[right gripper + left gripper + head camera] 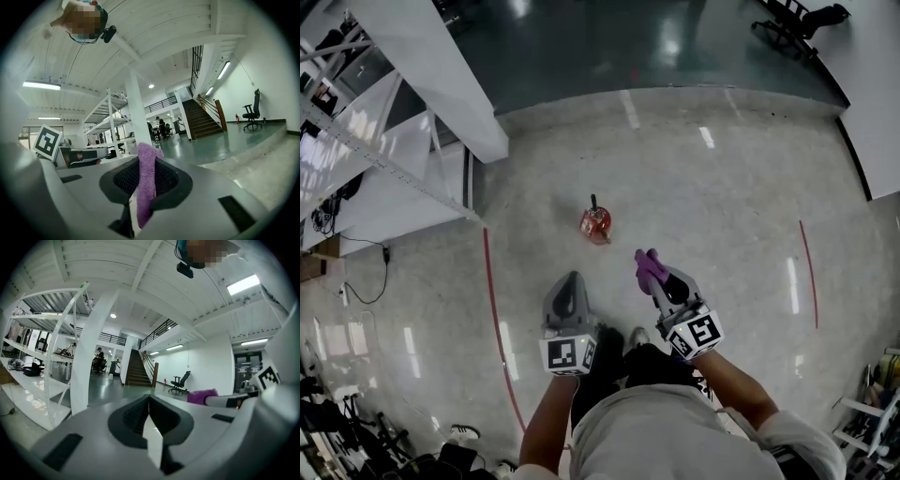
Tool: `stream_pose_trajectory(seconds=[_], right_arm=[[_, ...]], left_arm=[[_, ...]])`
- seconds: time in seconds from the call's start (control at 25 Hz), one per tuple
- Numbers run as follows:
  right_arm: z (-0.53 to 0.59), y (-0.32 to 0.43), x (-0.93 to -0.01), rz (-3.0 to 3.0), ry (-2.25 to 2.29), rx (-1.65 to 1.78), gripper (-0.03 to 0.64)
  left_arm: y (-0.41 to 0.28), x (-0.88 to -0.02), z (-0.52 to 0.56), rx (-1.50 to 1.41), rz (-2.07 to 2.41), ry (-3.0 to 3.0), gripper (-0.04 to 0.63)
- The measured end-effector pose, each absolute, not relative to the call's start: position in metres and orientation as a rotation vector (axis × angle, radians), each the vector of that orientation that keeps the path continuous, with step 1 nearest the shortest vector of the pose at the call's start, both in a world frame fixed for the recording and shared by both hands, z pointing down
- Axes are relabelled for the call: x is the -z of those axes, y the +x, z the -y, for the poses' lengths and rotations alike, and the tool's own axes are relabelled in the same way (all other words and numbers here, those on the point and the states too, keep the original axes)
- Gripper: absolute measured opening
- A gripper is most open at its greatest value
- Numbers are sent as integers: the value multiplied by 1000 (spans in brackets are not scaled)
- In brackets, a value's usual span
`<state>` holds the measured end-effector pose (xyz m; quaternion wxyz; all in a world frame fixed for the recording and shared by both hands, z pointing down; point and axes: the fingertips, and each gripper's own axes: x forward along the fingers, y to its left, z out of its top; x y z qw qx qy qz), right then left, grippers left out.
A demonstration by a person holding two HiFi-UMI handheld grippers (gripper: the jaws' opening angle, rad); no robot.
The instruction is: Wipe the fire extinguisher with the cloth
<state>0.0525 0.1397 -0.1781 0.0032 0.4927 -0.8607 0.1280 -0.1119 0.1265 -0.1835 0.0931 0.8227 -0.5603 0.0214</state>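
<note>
L gripper [573, 278], nearest, at 6 o'clock in head view: jaws are pressed together, nothing held. R gripper [653, 275] is seen just at its 3 o'clock, clamped on purple cloth [645, 263], so pickup is judged done. Fire extinguisher [594, 223] is found on floor [722, 206] ahead, approx 12 o'clock of both grippers, apart from cloth. No contact is made yet; approach + all wiping are judged left.
</note>
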Motion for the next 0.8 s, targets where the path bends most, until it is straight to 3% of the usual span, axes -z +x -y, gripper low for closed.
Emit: stream_pose_trajectory(seconds=[0.4, 0.8], right_arm=[[-62, 47, 114, 2690, 1486, -399, 60], [24, 47, -101, 2738, 1313, -284, 61]], left_arm=[[-119, 108, -52, -101, 1619, 2423, 6], [-119, -86, 3, -108, 1621, 2463, 5]])
